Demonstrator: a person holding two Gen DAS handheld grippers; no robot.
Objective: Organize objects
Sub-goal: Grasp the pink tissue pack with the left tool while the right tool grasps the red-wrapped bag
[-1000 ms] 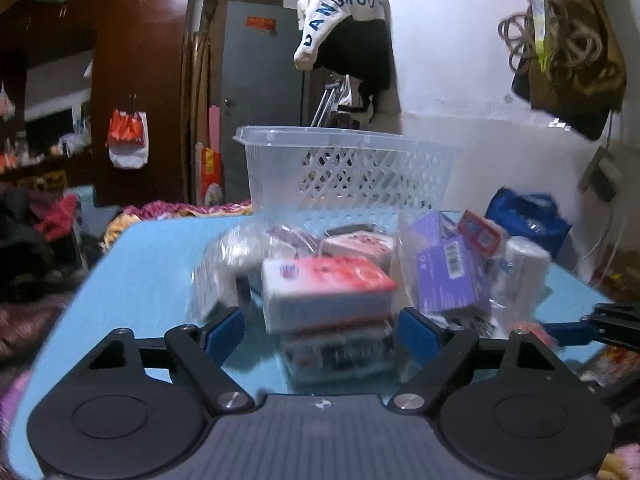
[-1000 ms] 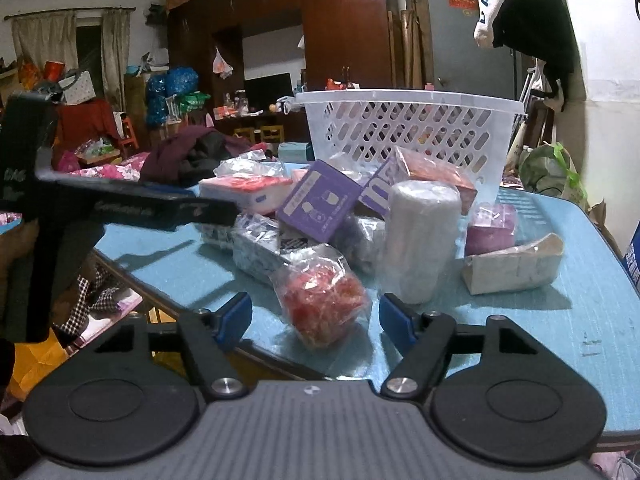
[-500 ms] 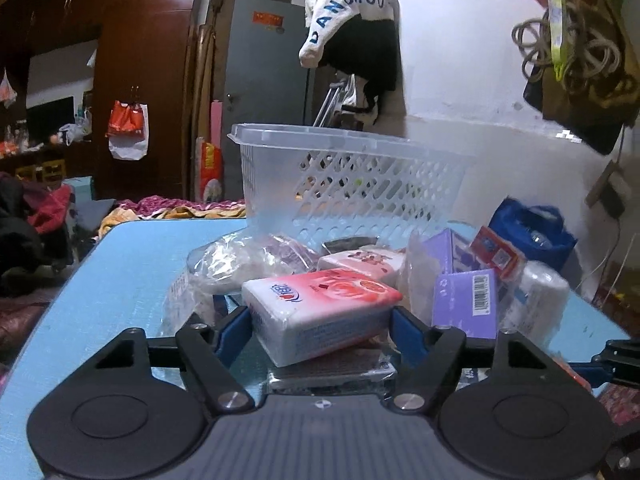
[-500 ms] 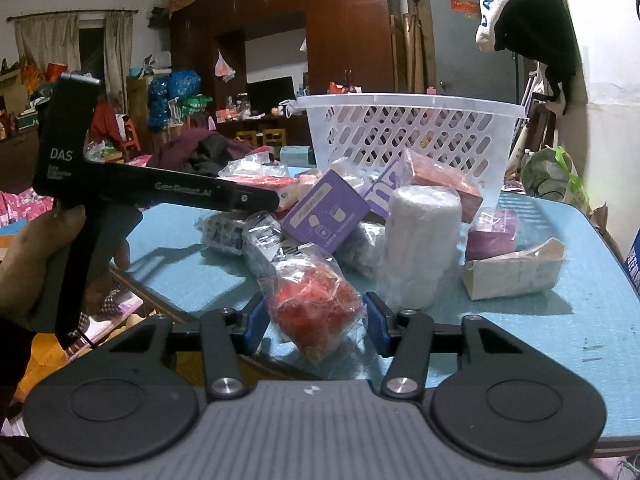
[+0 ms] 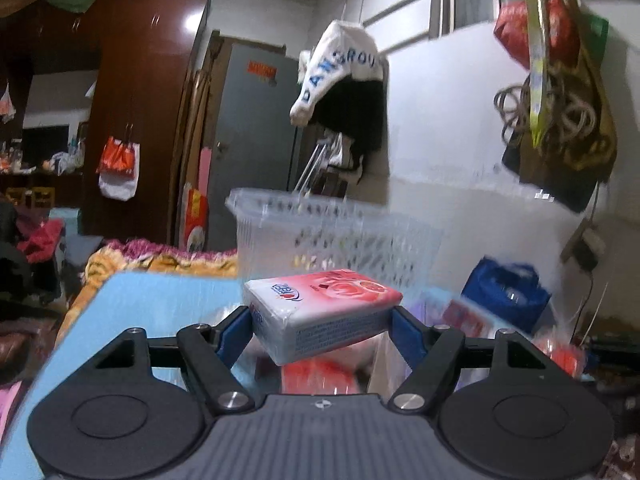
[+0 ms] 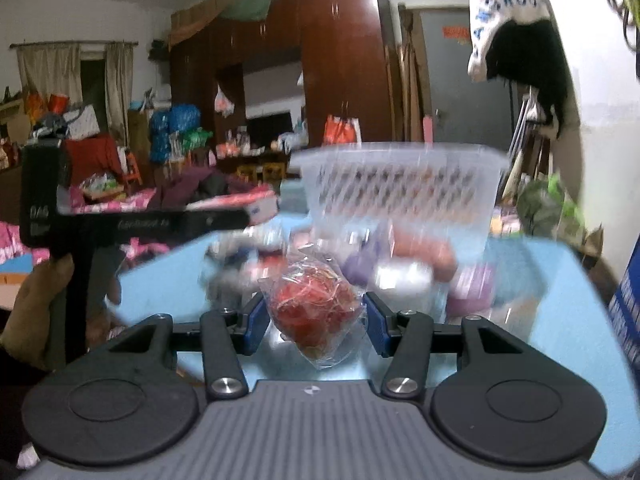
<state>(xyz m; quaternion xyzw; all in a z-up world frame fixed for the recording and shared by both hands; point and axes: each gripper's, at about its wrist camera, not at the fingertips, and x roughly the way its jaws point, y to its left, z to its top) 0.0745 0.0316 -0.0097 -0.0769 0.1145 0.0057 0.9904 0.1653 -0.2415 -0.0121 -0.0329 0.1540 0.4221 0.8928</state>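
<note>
Left wrist view: left gripper [image 5: 322,326] had its fingers clamped on the pink tissue pack [image 5: 320,312], pack tilted and lifted clear of the blue table [image 5: 160,296]. White basket [image 5: 336,232] sat straight ahead, further back on the table, with blurred clutter below the pack.

Right wrist view: right gripper [image 6: 314,320] had its fingers closed on the bag of red stuff [image 6: 314,312], also off the table. Basket [image 6: 400,192] was ahead of it behind the pile of remaining items [image 6: 400,264]. Left gripper's handle and the person's hand [image 6: 44,304] showed at left edge.

Step, as I read it: both picks done, transport to basket in hand. Next move calls for carrying each load over the rim, high enough to clear it, then opening the fingers above the inside. Bag is soft and hangs below the fingers, so it could snag the rim. Frames were motion-blurred; basket contents couldn't be read.
</note>
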